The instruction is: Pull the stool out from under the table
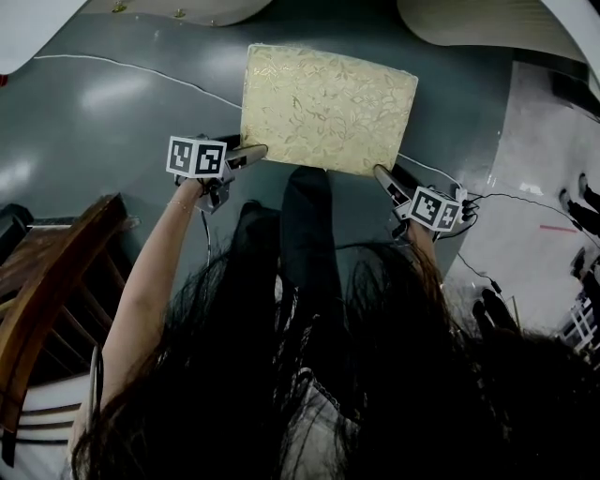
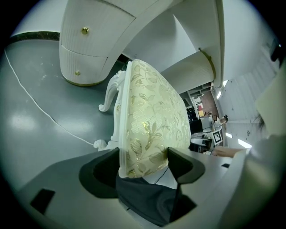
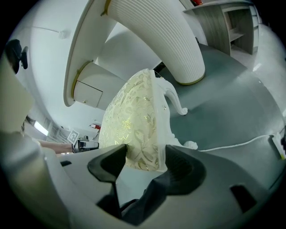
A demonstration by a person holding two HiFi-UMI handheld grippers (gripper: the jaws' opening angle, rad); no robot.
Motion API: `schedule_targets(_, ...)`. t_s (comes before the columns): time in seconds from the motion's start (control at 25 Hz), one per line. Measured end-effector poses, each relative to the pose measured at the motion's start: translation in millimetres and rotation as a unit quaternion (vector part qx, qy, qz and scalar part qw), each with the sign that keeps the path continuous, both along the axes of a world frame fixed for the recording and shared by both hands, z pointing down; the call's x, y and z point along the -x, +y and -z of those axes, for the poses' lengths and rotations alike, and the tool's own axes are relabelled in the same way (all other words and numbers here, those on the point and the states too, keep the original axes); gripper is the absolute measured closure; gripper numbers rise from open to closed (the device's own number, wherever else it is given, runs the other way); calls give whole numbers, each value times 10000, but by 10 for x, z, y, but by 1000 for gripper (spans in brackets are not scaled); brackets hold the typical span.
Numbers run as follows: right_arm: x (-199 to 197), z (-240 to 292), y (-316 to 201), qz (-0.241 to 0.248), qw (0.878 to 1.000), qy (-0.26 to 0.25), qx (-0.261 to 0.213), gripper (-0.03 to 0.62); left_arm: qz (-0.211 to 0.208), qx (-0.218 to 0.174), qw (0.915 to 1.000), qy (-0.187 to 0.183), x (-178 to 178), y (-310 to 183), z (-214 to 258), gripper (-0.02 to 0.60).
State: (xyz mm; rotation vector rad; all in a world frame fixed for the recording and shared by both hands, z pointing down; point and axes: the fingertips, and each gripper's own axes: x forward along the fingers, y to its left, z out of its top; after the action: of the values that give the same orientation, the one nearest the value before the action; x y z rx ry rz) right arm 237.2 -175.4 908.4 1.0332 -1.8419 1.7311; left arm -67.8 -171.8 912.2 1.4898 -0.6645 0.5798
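Observation:
The stool has a gold floral cushion and white carved legs; it stands on the grey floor just short of the white table's edge. My left gripper is at the seat's near left corner, and my right gripper at its near right corner. In the left gripper view the cushion fills the gap between the jaws of that gripper. In the right gripper view the cushion likewise sits pinched in the right gripper. Both are shut on the seat edge.
The table's ribbed white pedestal stands behind the stool. A wooden chair is close on my left. A white cable crosses the floor, and a black cable lies to the right. A shelf unit stands far off.

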Motion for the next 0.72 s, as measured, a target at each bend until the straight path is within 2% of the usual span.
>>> schedule_targets(0.2,-31,-3,-27,67,9999,97,42,309,78,137,9999,49,-35,67,-15,233)
schedule_targets(0.44,-59,46,-42,85,9994,348,-32,309,35,17,10000,22,-30,44,6,232)
schedule_targets(0.56,-59,88,-42,149,9980,597,-135,309,-49,-46,9997,-217,-6,52,10,232)
schedule_targets(0.72,18,202,-51,173,9967,748,-271,309,-260,-321,9972,-629,76,45,121,232)
